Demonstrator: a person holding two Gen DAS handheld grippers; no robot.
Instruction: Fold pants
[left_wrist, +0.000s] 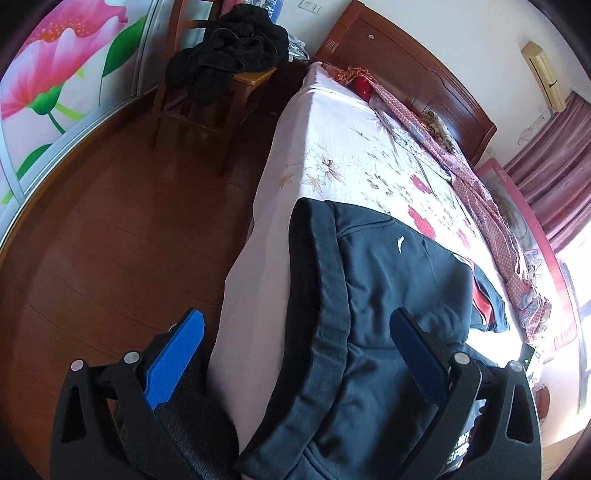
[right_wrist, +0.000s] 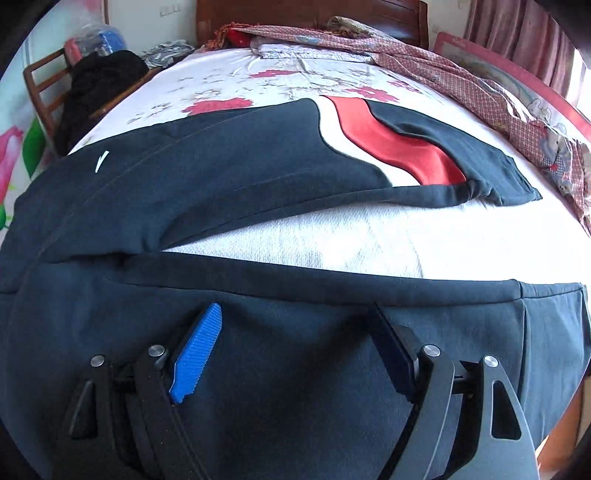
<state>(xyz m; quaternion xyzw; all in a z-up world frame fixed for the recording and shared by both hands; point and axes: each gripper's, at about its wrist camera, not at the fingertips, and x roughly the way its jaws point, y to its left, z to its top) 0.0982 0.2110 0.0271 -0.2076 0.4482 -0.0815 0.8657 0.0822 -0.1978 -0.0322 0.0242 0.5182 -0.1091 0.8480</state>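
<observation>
Dark navy pants lie spread on the white flowered bed sheet, their waistband along the bed's left edge. In the right wrist view the far leg lies flat with a red and white panel, and the near leg hangs over the bed's front edge. My left gripper is open, its blue pads wide apart above the waistband. Over the near leg my right gripper is open too, with no cloth pinched between its pads.
A wooden chair piled with black clothes stands on the brown wood floor left of the bed. A pink checked quilt runs along the bed's far side by the wooden headboard. Curtains hang at the right.
</observation>
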